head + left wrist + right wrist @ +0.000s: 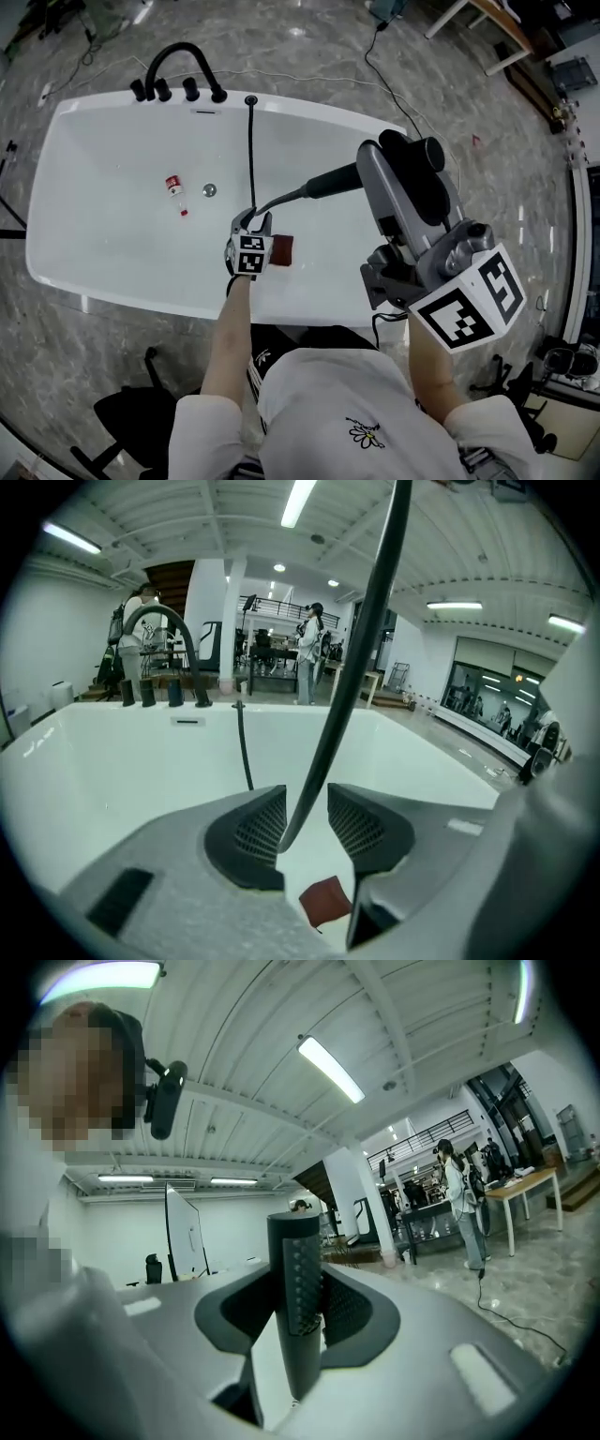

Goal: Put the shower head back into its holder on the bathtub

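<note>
A black stick-shaped shower head (328,182) hangs over the white bathtub (84,272), and my right gripper (389,161) is shut on it. In the right gripper view the dotted black shower head (295,1279) stands upright between the pads. Its black hose (251,150) runs from a small black holder (250,98) on the far rim down to my left gripper (253,217). That gripper sits low inside the tub. In the left gripper view the hose (361,639) passes between the spread pads of the left gripper (307,822), which is open.
A black faucet (178,66) with several knobs stands on the far rim, left of the holder. In the tub lie a small red and white bottle (174,186), the drain (209,189) and a red-brown square pad (283,250). People stand in the room beyond.
</note>
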Demonstrator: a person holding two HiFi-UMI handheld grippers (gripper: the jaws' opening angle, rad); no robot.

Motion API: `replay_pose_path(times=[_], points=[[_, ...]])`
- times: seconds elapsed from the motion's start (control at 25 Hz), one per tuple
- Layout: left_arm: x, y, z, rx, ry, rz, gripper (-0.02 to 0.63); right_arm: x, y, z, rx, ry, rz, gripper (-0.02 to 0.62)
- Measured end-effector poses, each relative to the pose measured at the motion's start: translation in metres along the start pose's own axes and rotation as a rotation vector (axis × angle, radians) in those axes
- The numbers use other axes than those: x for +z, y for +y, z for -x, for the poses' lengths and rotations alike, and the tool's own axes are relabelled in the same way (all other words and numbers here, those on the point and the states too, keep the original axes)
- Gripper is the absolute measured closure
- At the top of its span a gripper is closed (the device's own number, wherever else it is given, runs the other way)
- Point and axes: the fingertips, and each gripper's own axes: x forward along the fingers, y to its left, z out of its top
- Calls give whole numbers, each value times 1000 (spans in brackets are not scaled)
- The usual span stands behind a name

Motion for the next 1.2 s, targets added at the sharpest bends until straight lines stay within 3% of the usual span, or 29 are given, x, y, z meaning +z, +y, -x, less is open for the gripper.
replay_pose_path(times=[0.24,0.48,0.68,0.8,1.0,1.2], points=[[-31,-9,-47,33,36,7,494,25,-7,27,31,-19,-25,462],[-57,-26,-94,36,111,55,507,44,-24,50,16,-36,33,463],[-63,-16,-104,70,131,27,530,39,-37,64,-14,-40,16,463],[-56,-5,-95,118,96,53,545,33,-44,72,-30,-53,-6,463],[10,33,-76,192,-21,14,546,38,-42,81,-26,-108,-2,463],[159,78,-43,282,-230,-72,545,34,-47,72,-39,-133,22,463]])
